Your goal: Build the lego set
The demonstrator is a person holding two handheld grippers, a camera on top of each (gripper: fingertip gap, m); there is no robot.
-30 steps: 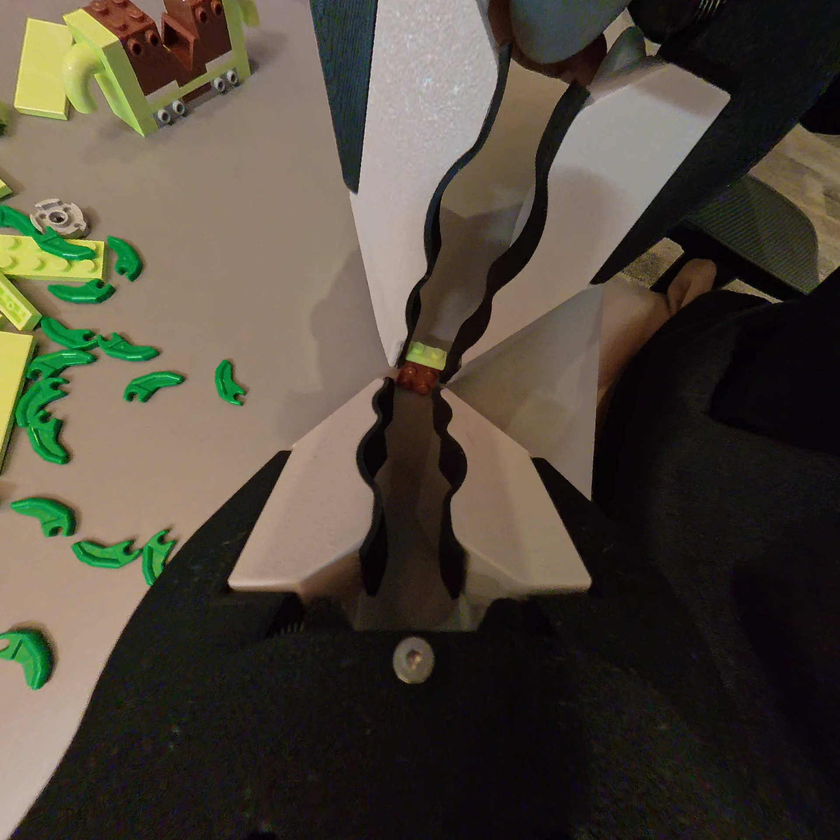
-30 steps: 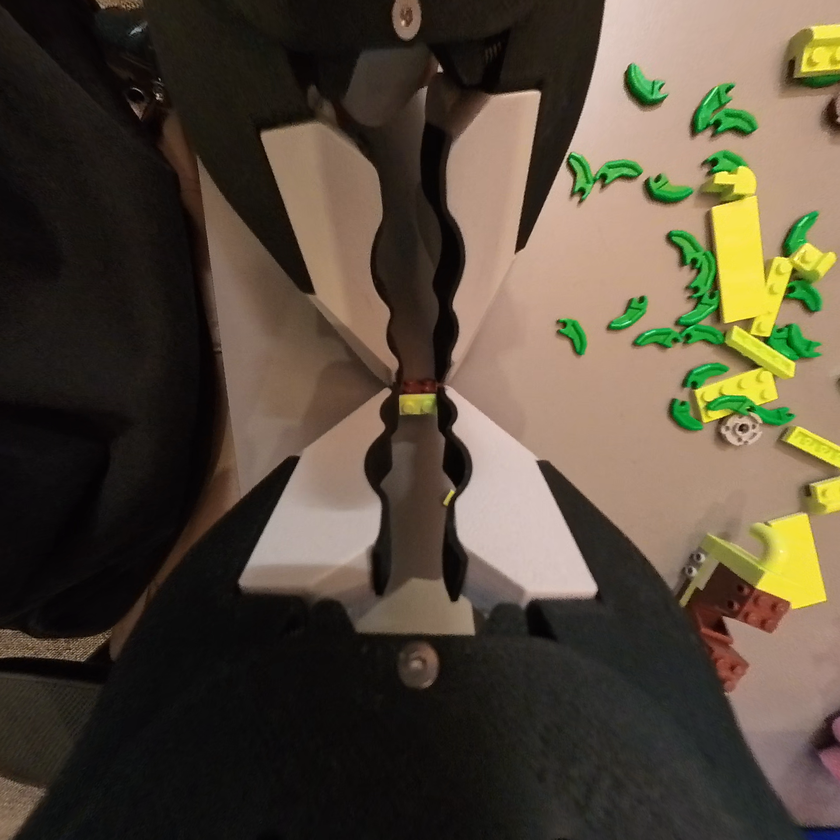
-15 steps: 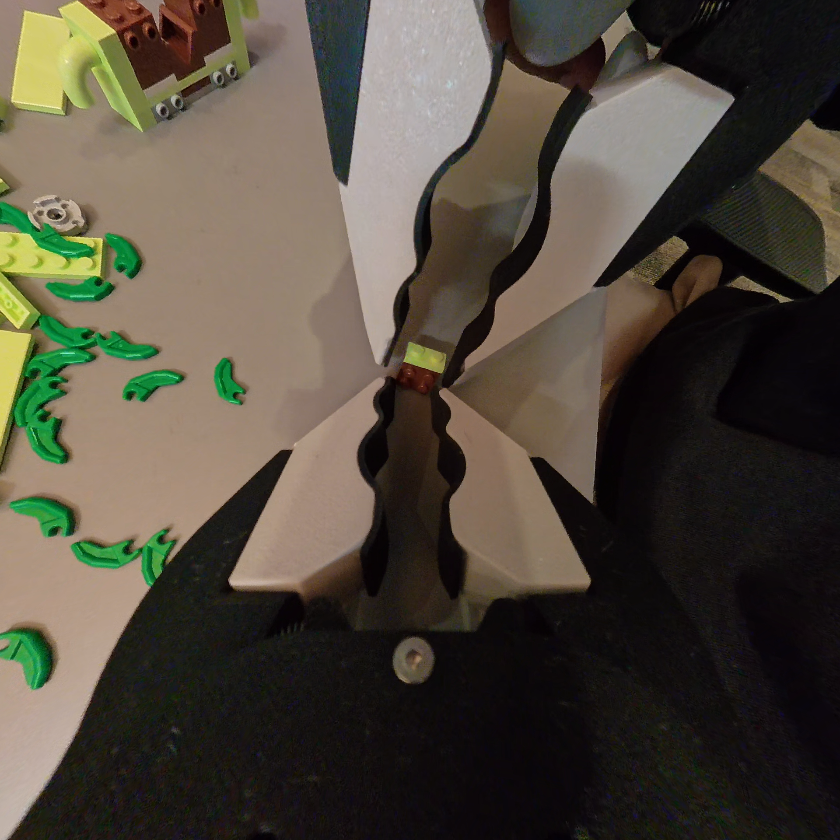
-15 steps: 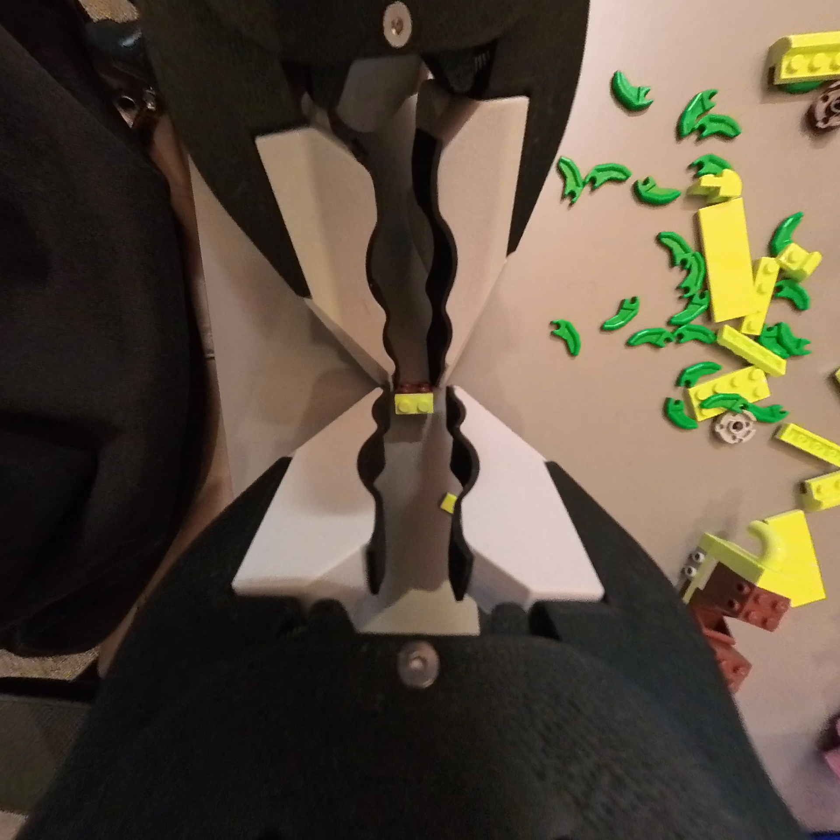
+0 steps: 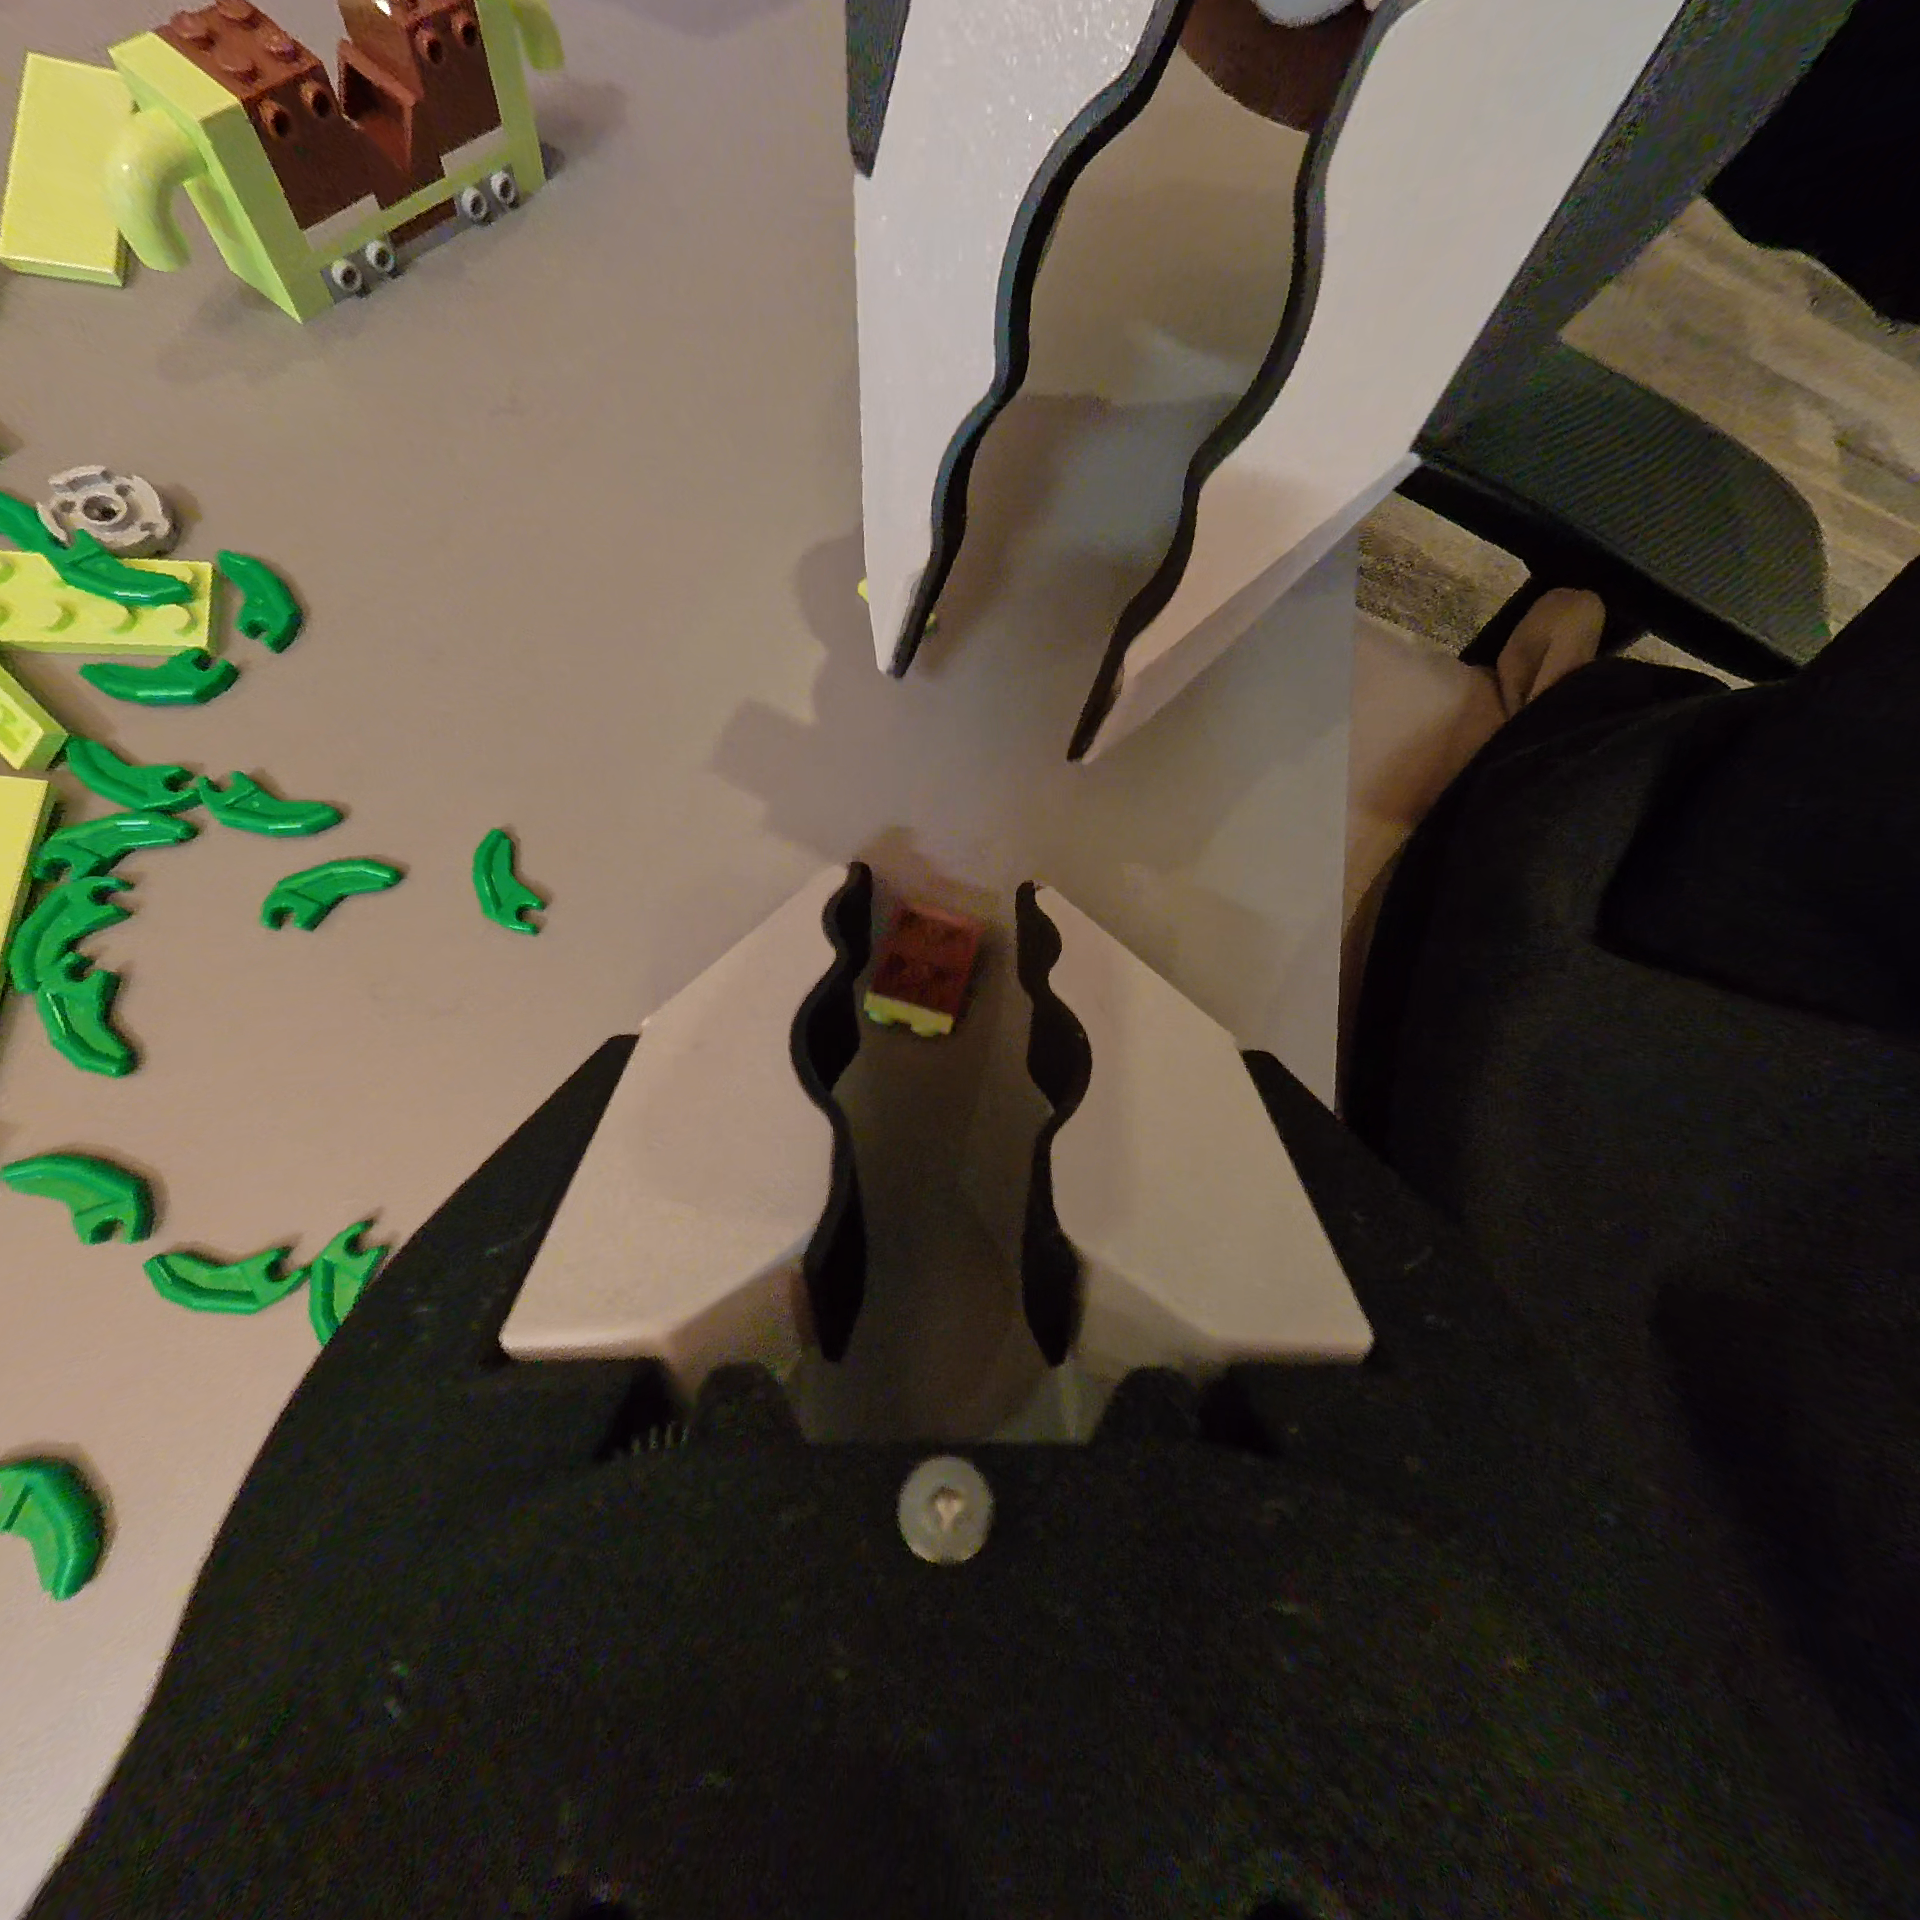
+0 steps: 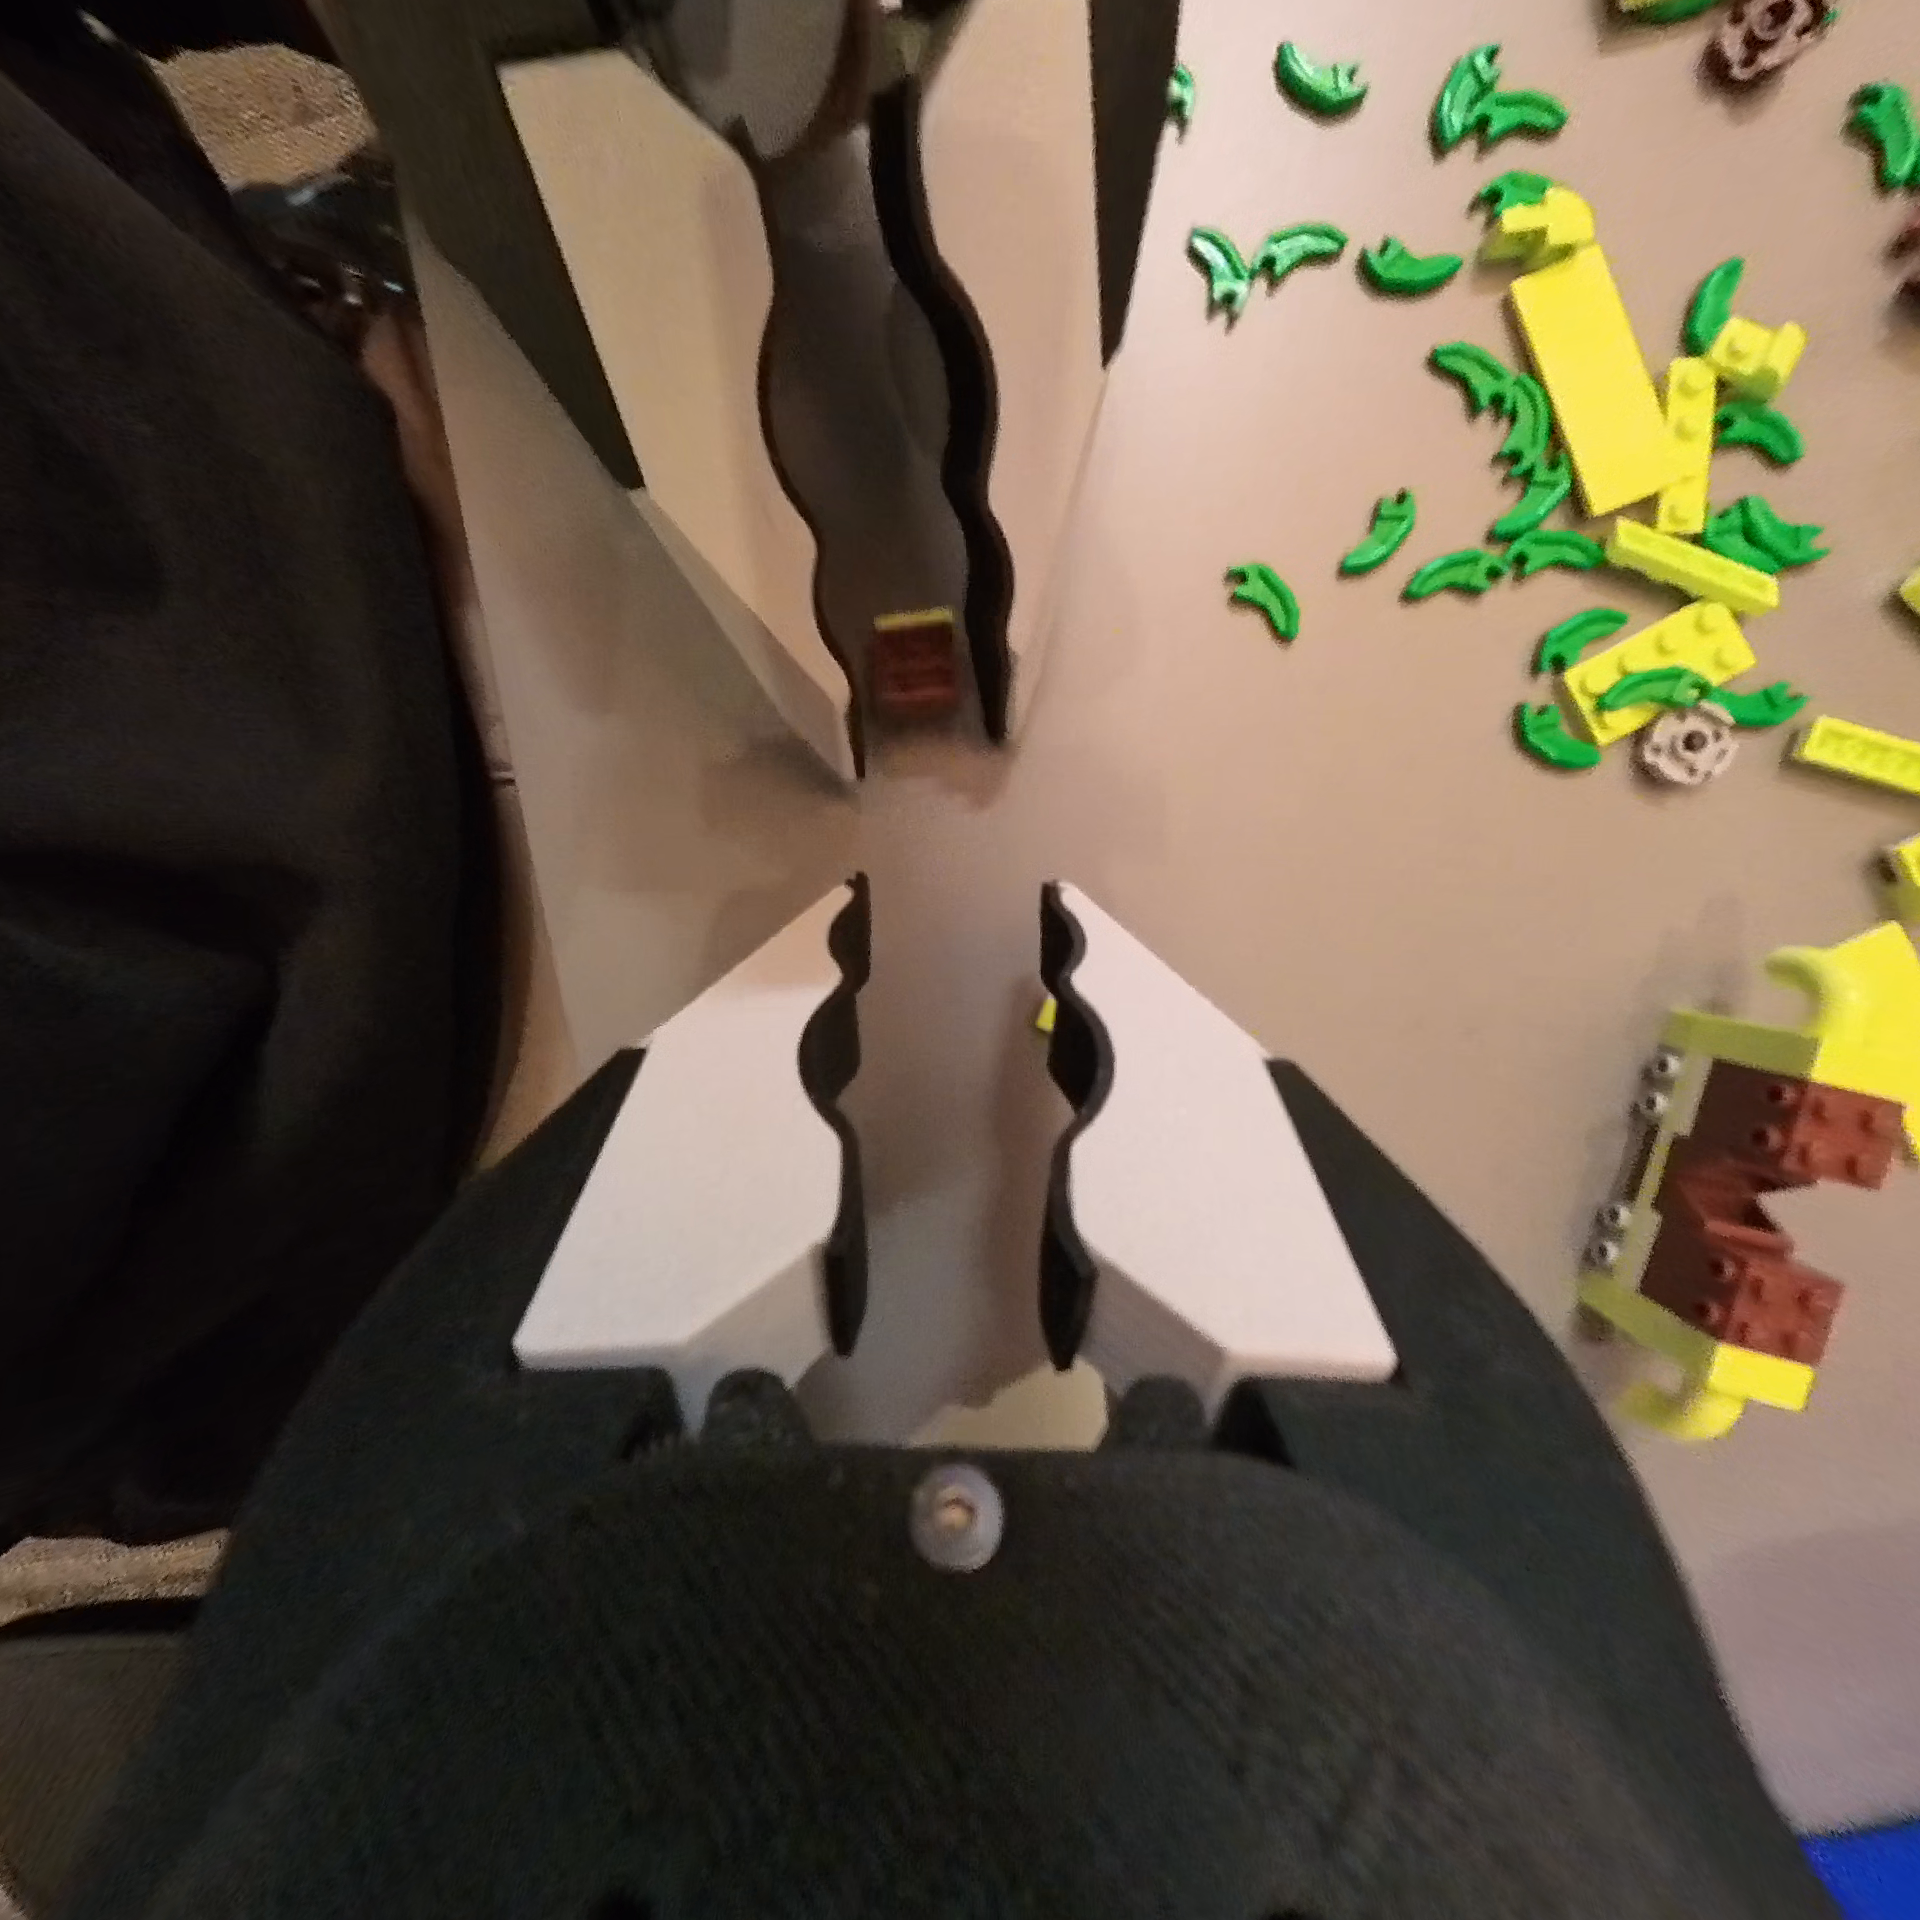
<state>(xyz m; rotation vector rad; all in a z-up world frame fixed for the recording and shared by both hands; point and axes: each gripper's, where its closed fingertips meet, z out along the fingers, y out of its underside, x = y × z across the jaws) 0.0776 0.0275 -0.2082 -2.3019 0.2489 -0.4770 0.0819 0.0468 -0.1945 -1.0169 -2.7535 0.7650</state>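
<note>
A small brown brick joined to a lime plate (image 5: 925, 961) lies loose between the fingers of my left gripper (image 5: 940, 883), which is open; there is a gap on each side of it. It also shows in the right wrist view (image 6: 914, 670), between the left gripper's fingers (image 6: 920, 743). My right gripper (image 6: 954, 888) is open and empty, tip to tip with the left one but apart from it. It shows at the top of the left wrist view (image 5: 987, 707).
A part-built lime and brown model (image 5: 312, 156) (image 6: 1745, 1195) stands on the grey table (image 5: 571, 520). Several green leaf pieces (image 5: 332, 883), lime plates (image 6: 1590, 384) and a grey round piece (image 5: 104, 509) lie scattered. A tiny lime piece (image 6: 1044, 1013) lies by the right gripper. The table edge and a person's dark clothing (image 5: 1662, 1143) are close. The grippers are tip to tip, or close to it.
Both grippers were shut on the brown and lime pieces, pressing them together tip to tip. Now both have opened and drawn apart, and the joined piece lies between the left gripper's fingers.
</note>
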